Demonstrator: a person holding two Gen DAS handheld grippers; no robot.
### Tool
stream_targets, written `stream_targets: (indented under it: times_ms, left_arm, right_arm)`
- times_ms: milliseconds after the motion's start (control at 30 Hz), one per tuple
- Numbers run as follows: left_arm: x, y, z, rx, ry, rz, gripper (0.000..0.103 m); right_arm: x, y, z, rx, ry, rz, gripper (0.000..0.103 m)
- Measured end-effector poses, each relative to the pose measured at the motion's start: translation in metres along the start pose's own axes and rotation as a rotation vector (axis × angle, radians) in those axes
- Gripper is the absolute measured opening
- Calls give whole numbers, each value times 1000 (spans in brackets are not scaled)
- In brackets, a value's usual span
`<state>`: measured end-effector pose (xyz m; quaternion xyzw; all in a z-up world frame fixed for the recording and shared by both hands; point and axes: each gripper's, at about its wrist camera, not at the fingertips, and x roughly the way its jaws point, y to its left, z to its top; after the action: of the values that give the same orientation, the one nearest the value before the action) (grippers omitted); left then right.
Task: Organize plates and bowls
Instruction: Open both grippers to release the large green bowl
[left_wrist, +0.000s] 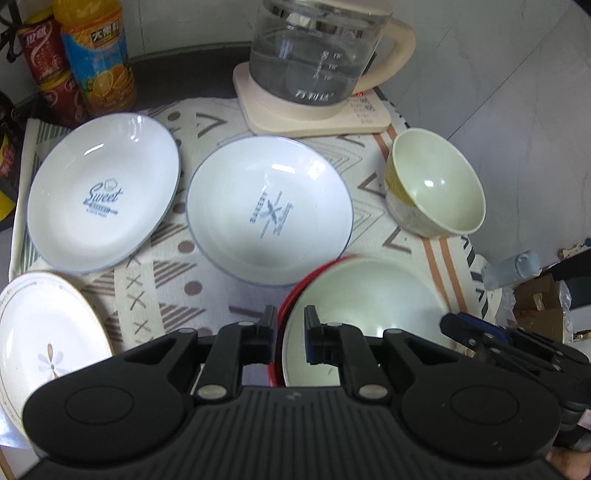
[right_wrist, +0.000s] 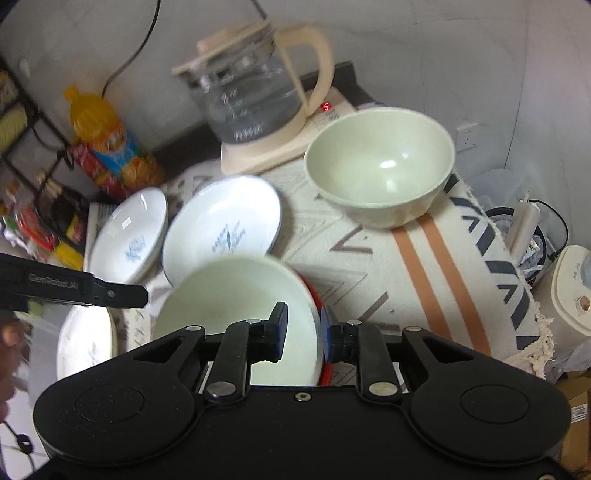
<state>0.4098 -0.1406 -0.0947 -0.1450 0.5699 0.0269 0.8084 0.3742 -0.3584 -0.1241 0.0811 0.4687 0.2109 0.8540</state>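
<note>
A red bowl with a pale green inside is held at the near edge of the patterned cloth. My left gripper is shut on its left rim. My right gripper is shut on its right rim; the bowl's inside fills the middle of the right wrist view. A second pale green bowl stands at the far right. Two white deep plates with blue print lie side by side on the cloth. A white plate with a gold rim lies at the near left.
A glass kettle on a cream base stands at the back. An orange drink bottle and red cans stand at the back left. The cloth's right edge drops off to clutter and a bin.
</note>
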Motion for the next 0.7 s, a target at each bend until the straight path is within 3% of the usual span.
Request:
stream_targets:
  times_ms: [233, 333, 433, 567, 700]
  left_arm:
    - [2, -21, 16, 10, -31, -11, 13]
    - [0, -32, 22, 21, -80, -31, 17]
    - [2, -44, 31, 28, -97, -33, 25]
    - [10, -59, 42, 48, -106, -43, 29]
    - [20, -67, 51, 47, -127, -33, 45]
  right_arm:
    - [-9, -22, 13, 42, -59, -3, 26]
    - [-7, -33, 18, 61, -71, -6, 28]
    - [-6, -44, 24, 87, -82, -13, 28]
    - [-5, -55, 33, 100, -113, -21, 44]
    - [3, -61, 42, 103, -132, -22, 44]
